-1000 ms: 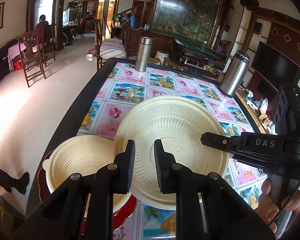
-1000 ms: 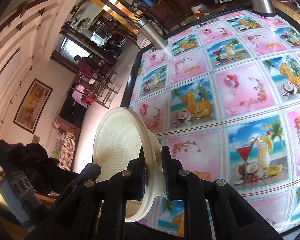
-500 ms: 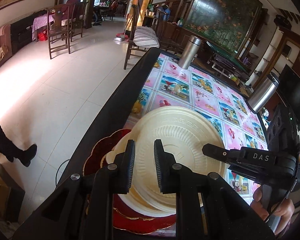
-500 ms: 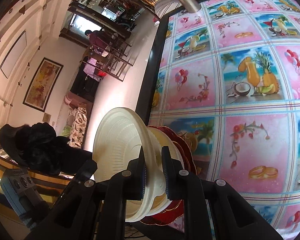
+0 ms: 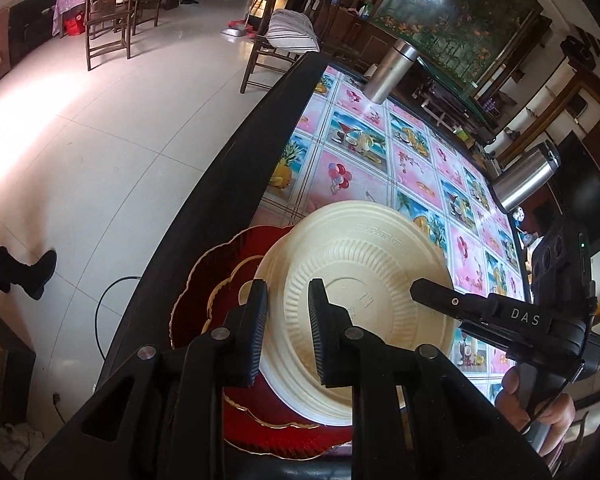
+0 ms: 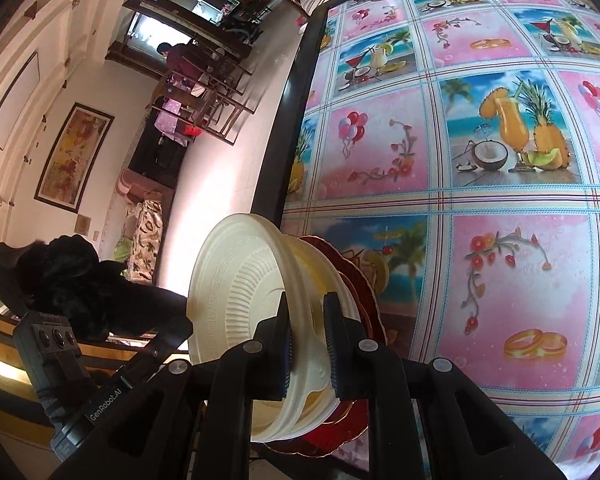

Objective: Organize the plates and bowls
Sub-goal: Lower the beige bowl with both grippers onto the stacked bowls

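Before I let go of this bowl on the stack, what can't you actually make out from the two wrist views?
- Left wrist: the cream bowl hides whatever lies beneath it on the red plates.
- Right wrist: the right gripper covers the bowl's near rim, so full seating is unclear.
- Both views: stack's near edge cut off.

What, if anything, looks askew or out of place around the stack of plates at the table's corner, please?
The cream plate, pinched at its rim by both the left gripper and the right gripper, sits tilted on the stack rather than flat. The red plates beneath overhang the table edge slightly.
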A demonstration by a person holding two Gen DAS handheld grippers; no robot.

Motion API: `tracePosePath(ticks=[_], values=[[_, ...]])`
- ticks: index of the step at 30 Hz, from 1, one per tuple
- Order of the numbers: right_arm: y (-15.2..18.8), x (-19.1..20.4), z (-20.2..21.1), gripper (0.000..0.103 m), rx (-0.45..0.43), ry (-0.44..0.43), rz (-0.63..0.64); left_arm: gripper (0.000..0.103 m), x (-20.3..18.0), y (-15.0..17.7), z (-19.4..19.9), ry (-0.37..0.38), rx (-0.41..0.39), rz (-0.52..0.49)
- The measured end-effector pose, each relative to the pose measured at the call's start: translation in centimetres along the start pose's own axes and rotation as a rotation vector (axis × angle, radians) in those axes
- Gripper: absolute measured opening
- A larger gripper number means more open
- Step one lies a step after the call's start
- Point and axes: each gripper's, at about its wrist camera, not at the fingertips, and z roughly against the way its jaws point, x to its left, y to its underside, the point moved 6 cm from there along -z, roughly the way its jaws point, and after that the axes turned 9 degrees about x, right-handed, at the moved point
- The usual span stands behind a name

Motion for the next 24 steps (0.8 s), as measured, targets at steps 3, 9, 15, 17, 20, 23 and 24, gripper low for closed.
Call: tracePosePath(ticks=[3,9,15,17,20,23,24], values=[[-0.1,0.5,-0.5,0.018,0.021,0.012,0.008,0.017,0.2,-0.1,-0.3,-0.025,0.009,-0.015],[-0.2,0.7,-1.2,0.020,0.060,0.029,0.025,0.017,-0.1,-0.2,-0.5,-0.091,0.028,-0.072],[0.4,2.1,-1.2,0.046,0.055,0.071,0.087,0.017,-0.2,-0.2,-0.1,-0.129,0.028,-0.096],[0.7,2.7,-1.2,0.050,0.054,0.101,0.126,0.017,-0.1,-0.2,0.0,-0.123,0.030,-0.091],[1.3,3.8,-1.2,0.057,0.057,0.133,0.181,0.017,-0.1,-0.1,0.0,-0.114,0.031,-0.091],[1.6,4.8,-0.6,0.057,0.042,0.209,0.253,0.017,0.1,0.0,-0.1,-0.113,0.031,-0.082],[1.7,5.0,-0.1,0.057,0.033,0.230,0.266,0.017,0.1,0.0,-0.1,-0.112,0.032,-0.079]])
